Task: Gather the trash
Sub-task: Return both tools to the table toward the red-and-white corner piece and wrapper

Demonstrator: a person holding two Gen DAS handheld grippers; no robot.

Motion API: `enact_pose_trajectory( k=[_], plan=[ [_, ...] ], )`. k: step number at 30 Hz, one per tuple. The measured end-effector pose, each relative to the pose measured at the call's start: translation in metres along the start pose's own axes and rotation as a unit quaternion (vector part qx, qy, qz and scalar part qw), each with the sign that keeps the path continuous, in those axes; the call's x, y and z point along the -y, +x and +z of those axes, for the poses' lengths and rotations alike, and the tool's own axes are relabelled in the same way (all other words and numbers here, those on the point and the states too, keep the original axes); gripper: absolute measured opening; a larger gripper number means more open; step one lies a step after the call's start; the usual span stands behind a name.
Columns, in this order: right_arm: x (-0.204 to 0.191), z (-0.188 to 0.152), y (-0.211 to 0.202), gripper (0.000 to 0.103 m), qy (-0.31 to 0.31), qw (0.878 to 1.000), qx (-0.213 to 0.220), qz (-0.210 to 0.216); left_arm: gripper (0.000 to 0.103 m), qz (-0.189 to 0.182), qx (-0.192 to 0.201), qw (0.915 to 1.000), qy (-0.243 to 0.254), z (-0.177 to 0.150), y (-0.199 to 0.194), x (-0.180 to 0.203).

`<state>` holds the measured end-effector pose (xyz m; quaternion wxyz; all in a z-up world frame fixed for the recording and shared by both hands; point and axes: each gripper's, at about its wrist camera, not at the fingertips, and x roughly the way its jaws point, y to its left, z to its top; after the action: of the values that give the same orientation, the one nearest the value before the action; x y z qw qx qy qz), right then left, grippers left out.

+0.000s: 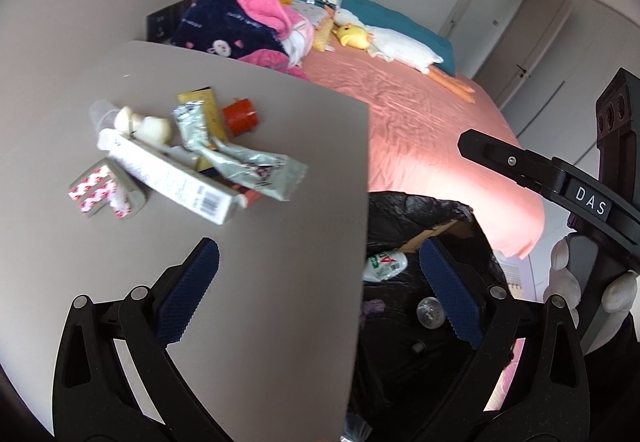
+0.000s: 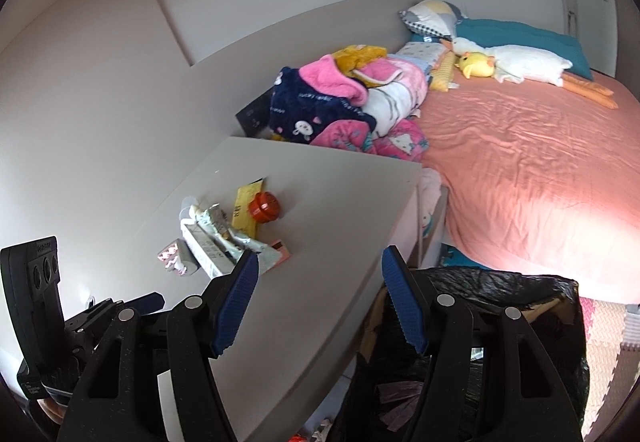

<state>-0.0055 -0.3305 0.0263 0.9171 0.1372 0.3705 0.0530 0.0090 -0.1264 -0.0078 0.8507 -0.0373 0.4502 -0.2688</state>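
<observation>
The grey bedside table point(image 1: 280, 146) carries the litter, all heaped toward its wall side: a long white carton point(image 1: 172, 174) with a barcode, a crumpled silver wrapper point(image 1: 240, 158) draped over it, a yellow packet point(image 1: 204, 106) behind, a red cap point(image 1: 240, 116) just beside that packet, a pale bottle point(image 1: 132, 122) at the back of the heap, and a small pink-and-white patterned box point(image 1: 106, 192) touching the carton's near side. Just off the table's outer edge, lower down, stands a bin lined with a black bag point(image 1: 404, 214) — a green-labelled plastic bottle point(image 1: 386, 264) and some other bits lie inside it.

The left gripper point(image 1: 320, 294) hangs over that edge, its blue pads point(image 1: 188, 294) spread wide with nothing between them — one over the tabletop, the other over the bag. The right gripper point(image 2: 316, 306) sits likewise over the table's edge, fingers wide apart and empty, the heap beyond its tips. Past the table is a bed with a pink sheet point(image 2: 520, 170)
</observation>
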Motion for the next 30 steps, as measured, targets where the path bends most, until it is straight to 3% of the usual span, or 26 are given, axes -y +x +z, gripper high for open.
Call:
enact_pose_trajectory(
  k=[10,30],
  plan=[
    [-0.039,0.003,0.041,0.065,-0.036,0.998,-0.039,0.033,0.097,0.033,0.006,0.9988,-0.036,-0.004,-0.01,-0.048],
    [-0.081,0.011,0.118,0.065,-0.111,0.988,-0.104,0.032,0.097,0.086,0.001,0.9934,-0.076,0.004,0.012,-0.125]
  ],
)
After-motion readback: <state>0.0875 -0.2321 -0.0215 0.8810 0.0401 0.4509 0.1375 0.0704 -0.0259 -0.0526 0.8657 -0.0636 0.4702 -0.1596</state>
